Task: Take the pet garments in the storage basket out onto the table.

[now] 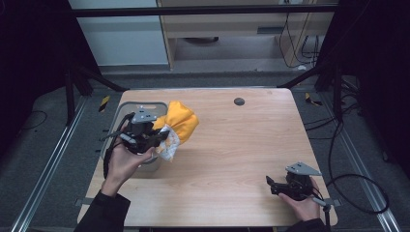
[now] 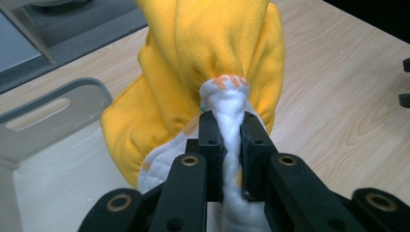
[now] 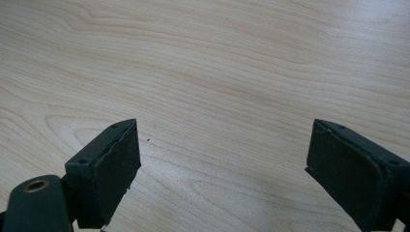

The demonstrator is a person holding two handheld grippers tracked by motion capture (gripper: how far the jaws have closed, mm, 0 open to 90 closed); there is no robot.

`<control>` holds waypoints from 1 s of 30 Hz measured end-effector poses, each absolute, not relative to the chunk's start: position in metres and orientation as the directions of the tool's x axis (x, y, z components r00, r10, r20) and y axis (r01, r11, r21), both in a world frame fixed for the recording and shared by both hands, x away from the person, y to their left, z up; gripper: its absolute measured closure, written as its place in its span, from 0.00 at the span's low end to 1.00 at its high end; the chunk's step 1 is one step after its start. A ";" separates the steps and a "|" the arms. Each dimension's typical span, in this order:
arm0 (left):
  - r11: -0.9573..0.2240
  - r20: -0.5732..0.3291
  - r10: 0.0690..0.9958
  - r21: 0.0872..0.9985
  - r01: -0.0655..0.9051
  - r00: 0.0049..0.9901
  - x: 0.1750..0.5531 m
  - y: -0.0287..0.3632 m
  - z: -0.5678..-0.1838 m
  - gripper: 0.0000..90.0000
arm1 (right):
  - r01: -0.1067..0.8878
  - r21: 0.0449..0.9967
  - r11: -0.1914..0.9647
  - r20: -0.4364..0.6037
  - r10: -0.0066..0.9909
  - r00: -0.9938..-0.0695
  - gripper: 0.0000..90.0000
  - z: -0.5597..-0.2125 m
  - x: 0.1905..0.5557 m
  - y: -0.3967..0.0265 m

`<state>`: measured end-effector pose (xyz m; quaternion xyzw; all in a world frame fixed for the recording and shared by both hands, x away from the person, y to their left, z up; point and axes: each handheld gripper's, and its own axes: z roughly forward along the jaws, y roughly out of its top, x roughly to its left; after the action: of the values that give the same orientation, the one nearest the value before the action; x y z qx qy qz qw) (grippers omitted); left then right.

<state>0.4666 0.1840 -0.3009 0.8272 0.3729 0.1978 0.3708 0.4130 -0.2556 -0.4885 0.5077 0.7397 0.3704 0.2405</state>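
A yellow cloth (image 1: 181, 122) with a white patterned lining hangs bunched just right of the grey bin (image 1: 126, 112). My left gripper (image 1: 162, 137) is shut on it. In the left gripper view both pads pinch a twisted white fold of the cloth (image 2: 217, 58), and my left gripper (image 2: 228, 126) holds it above the bin's edge and the table. My right gripper (image 1: 271, 185) rests near the table's front right corner, pointing left. In the right gripper view my right gripper (image 3: 220, 159) stands open over bare wood, nothing between its jaws.
The grey bin (image 2: 58, 111) with a handle slot sits at the table's left side. A small dark round spot (image 1: 239, 101) lies near the far edge of the wooden table (image 1: 241, 145). Cables trail on the floor to the right.
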 end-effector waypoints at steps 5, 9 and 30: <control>-0.453 0.042 0.749 0.760 0.465 0.661 0.468 0.174 -0.303 0.91 | 0.564 0.796 0.220 0.006 0.929 -0.371 0.13 -0.489 0.414 -0.257; -0.466 0.041 0.732 0.758 0.456 0.681 0.469 0.165 -0.306 0.91 | 0.563 0.797 0.216 0.007 0.931 -0.366 0.13 -0.489 0.413 -0.257; -0.539 0.034 0.664 0.715 0.446 0.747 0.476 0.128 -0.333 0.91 | 0.544 0.811 0.215 -0.012 0.936 -0.353 0.13 -0.488 0.413 -0.261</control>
<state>0.4757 0.1283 -0.3334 0.8637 0.3212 0.1524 0.3571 0.4129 -0.2606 -0.4881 0.5041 0.7337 0.3718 0.2635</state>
